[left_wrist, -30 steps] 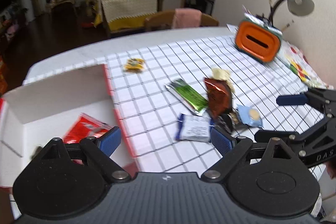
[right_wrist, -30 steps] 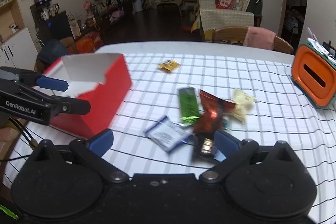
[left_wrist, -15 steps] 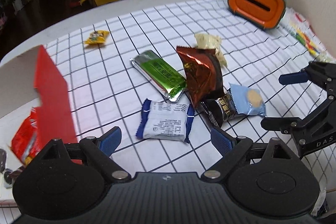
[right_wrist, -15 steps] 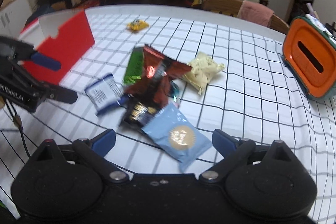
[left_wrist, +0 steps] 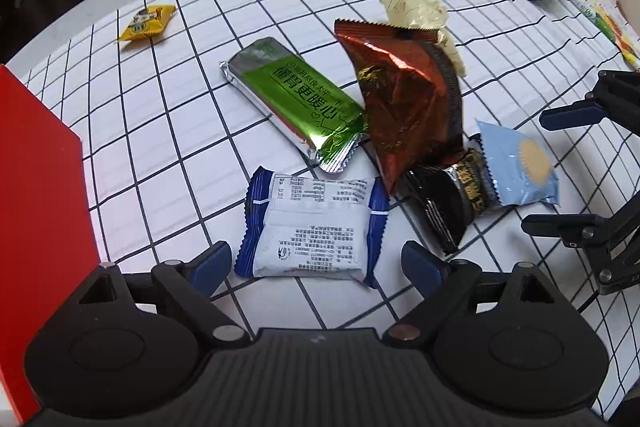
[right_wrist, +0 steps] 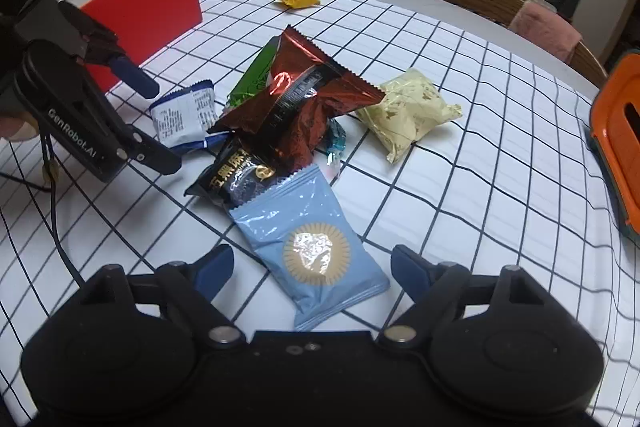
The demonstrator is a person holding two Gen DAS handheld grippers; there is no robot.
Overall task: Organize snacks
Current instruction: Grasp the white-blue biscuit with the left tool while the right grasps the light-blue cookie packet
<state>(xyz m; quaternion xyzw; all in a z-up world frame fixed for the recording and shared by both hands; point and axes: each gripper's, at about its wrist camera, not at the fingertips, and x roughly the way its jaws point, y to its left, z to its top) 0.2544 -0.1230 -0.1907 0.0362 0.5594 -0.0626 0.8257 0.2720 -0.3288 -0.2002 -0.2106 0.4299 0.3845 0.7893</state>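
My left tool (left_wrist: 316, 263) is spread wide with nothing in it, and the white snack packet with blue crimped ends (left_wrist: 314, 227) lies flat on the grid-patterned tabletop (left_wrist: 160, 131) right between its two blue fingertips (left_wrist: 212, 265), not gripped. Just ahead of that packet lies the shiny green foil bar (left_wrist: 296, 99), and ahead to the right the crumpled dark red foil bag (left_wrist: 404, 107) leans over the black packet with gold lettering (left_wrist: 452, 203). The red cardboard box (left_wrist: 36, 187) stands close on the left of this tool. Far ahead to the left sits a small yellow sweet wrapper (left_wrist: 146, 23), well apart from the pile.

My right tool (right_wrist: 312, 269) is also wide and empty. The pale blue pouch with a gold round emblem (right_wrist: 312, 247) lies between its fingertips (right_wrist: 412, 273), its far end overlapping the black packet. Beyond, to the right, rests the cream-coloured puffy bag (right_wrist: 408, 111). An orange container with a slot (right_wrist: 618, 139) stands at the far right.
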